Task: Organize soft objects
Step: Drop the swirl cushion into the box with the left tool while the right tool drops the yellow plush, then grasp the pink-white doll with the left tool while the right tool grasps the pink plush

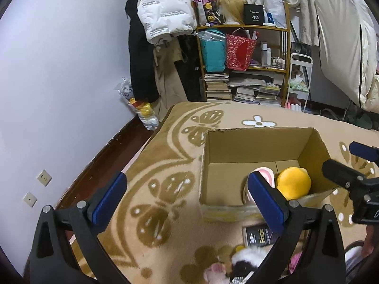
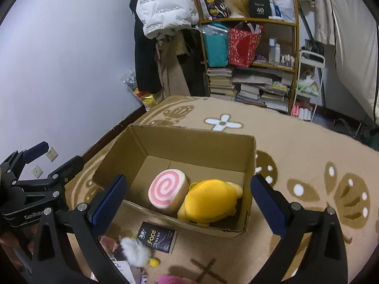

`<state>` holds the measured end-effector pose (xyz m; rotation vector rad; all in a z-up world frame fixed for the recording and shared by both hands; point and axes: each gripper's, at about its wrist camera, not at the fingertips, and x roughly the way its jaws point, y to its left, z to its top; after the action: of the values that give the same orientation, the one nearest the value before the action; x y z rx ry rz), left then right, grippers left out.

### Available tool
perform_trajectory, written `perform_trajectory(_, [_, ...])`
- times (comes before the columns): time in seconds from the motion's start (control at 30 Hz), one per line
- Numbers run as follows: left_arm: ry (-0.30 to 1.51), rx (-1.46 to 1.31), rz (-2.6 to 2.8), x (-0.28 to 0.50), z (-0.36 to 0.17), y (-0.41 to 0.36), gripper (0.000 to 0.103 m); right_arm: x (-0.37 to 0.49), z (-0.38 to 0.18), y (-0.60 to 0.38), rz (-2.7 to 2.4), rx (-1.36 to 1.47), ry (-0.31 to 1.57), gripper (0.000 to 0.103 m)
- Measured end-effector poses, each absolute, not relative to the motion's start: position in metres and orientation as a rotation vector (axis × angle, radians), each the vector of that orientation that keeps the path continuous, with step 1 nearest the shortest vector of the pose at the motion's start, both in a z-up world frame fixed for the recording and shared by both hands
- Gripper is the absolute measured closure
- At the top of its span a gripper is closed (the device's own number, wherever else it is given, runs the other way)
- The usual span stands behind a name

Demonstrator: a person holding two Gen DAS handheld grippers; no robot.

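Observation:
An open cardboard box [image 2: 208,139] stands on the beige rug. Inside lie a pink swirl plush [image 2: 167,190] and a yellow plush [image 2: 210,203]; both also show in the left wrist view, the pink swirl plush [image 1: 266,174] and the yellow plush [image 1: 293,182]. My right gripper [image 2: 187,201] is open and empty, above the box's near side. My left gripper [image 1: 187,198] is open and empty, left of the box [image 1: 258,142]. On the rug in front lie a white fluffy plush [image 2: 135,250], a black-and-white plush [image 1: 244,260] and a pink plush [image 2: 170,279].
A dark tissue pack marked "Face" [image 2: 157,236] lies by the box's near wall. A bookshelf [image 2: 251,54] with bags and stacked books stands at the back. Coats hang beside it [image 2: 163,11]. The purple wall [image 1: 59,71] is on the left. The patterned rug [image 2: 308,153] extends right.

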<state>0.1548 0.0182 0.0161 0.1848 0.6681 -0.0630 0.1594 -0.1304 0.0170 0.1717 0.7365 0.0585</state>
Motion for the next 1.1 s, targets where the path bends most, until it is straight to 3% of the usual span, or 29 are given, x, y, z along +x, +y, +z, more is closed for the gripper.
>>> perform_trajectory(0.5, [0.737,0.136,-0.064,0.102,0.021,0.034,0.002,0.106,0.029,-0.121,0.075,0.112,0.78,0.0])
perform_trajectory(1.1, [0.919,0.114,-0.048,0.074,-0.033,0.039,0.002,0.071,-0.017,-0.112,0.122,0.18,0.931,0.0])
